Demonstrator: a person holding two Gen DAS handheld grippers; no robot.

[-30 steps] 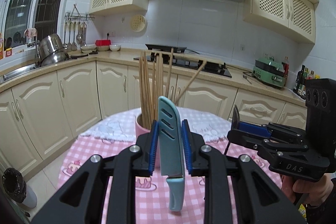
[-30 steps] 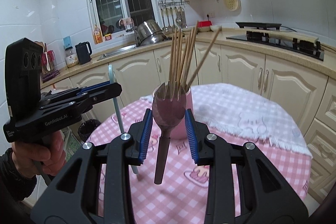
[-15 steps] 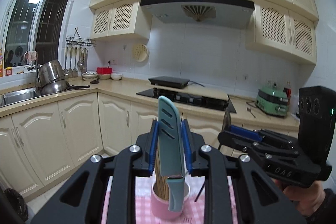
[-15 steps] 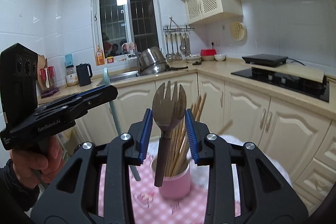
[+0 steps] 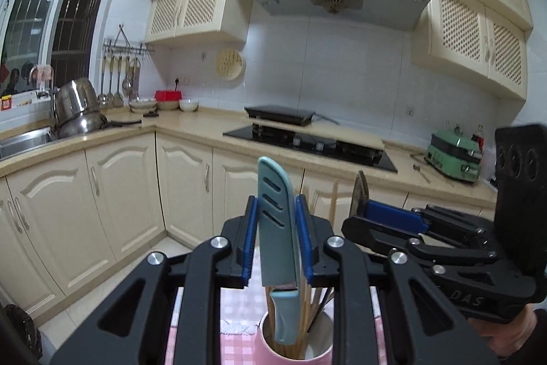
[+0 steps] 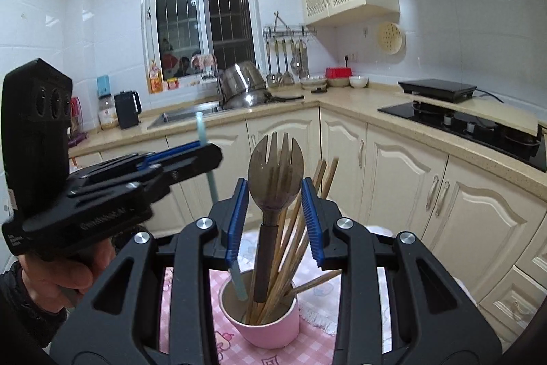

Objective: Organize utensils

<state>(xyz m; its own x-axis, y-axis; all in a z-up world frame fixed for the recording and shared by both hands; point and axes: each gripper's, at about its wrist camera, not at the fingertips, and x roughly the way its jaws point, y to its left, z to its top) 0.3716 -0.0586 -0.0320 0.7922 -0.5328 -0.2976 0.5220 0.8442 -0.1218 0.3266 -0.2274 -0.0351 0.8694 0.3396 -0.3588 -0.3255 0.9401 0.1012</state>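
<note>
**Teal knife and dark spork both poised over one crowded pink cup**

Teal plastic sits between your left gripper's (image 5: pixel 276 240) blue pads: the sheathed knife (image 5: pixel 277 248), blade end up, handle hanging down into the mouth of the pink cup (image 5: pixel 294 349). The jaws are nearly closed on it, pads pressed to both flat sides. Your right gripper (image 6: pixel 276 223) clamps the dark spork (image 6: pixel 273 190) by its bowl, tines up, handle dipping into the same cup among the chopsticks (image 6: pixel 294 238); those jaws stand a little wider.

What could go wrong:
- The cup is packed with leaning chopsticks. If either handle lands on one instead of sliding past, it may stop short and tip out when you let go.
- Both tools head for one small opening. Lowered together, the handles or the grippers could knock each other.
- The spork is held only by its curved bowl, so a bump on the handle could swing it in the pads.
- The cup stands on a checked cloth (image 6: pixel 318 349); a sideways push from a jammed handle could slide or topple it.

Writing: "DAS" is moulded on the right gripper's side in the left view. Lettering on the left gripper's side in the right view is too blurred to read.
</note>
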